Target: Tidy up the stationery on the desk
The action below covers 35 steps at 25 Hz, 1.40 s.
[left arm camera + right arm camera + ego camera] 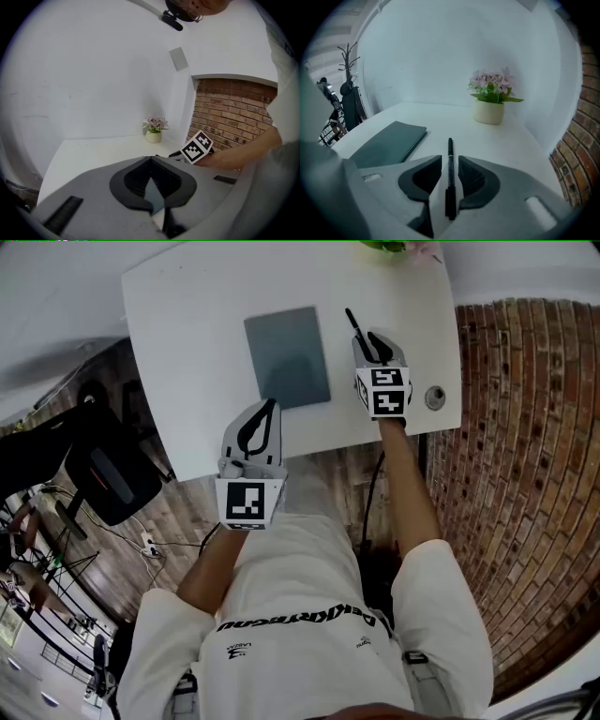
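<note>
A cream pot of pink flowers stands by the white wall, near a red brick wall, and 1 grey square plate is fixed on the white wall above it. A black office chair sits on the wood-plank floor. A coat rack with dark clothes on it stands well apart.

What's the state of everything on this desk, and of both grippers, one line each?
notebook: closed, flat on the desk
pen: lying on the desk, not gripped
right gripper: open, jaws either side of the pen
left gripper: shut, empty
flower pot: upright
</note>
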Motion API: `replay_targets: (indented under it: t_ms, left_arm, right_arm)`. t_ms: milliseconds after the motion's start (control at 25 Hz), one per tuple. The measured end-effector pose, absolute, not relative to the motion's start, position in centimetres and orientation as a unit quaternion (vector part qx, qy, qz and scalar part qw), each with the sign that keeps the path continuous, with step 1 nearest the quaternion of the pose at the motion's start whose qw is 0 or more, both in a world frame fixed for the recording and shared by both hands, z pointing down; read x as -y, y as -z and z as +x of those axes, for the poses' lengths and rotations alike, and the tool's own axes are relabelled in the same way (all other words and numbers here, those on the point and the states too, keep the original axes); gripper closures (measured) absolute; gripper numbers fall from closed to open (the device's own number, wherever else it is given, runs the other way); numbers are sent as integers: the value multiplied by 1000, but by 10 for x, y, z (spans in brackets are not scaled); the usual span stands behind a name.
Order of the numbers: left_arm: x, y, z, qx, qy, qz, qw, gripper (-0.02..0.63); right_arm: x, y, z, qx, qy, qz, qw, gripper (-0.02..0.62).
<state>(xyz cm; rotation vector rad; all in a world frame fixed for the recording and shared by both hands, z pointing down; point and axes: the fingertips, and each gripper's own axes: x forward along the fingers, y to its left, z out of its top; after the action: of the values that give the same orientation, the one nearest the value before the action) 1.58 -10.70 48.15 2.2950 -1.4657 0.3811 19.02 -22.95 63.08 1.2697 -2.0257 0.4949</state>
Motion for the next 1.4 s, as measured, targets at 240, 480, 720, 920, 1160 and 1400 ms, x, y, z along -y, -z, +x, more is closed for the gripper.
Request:
replay_targets:
  t_ms: [240,480,720,920,1160,1400]
  left_arm:
    - [94,-485,13,522,-150,817,195,607]
    - [89,-477,4,531,-152,815,177,607]
    - [85,-483,-6,537,-160,806,189,607]
    - [80,-482,-7,537,-162,805,192,607]
    - [76,-478,-9,539,-158,804,192,607]
    - [70,-479,-12,540,-162,803,194,607]
  right_arm:
    - [229,-642,193,774,-200,483,356,505]
    - [224,-651,195,771,-206,476,370,549]
    - [218,-648,190,769,-221,475,367,551]
    - [211,-641,184,763,-270,489,325,551]
    - [201,-639,172,757,-315,491,295,551]
    - [189,-641,156,749,-371,488,252,551]
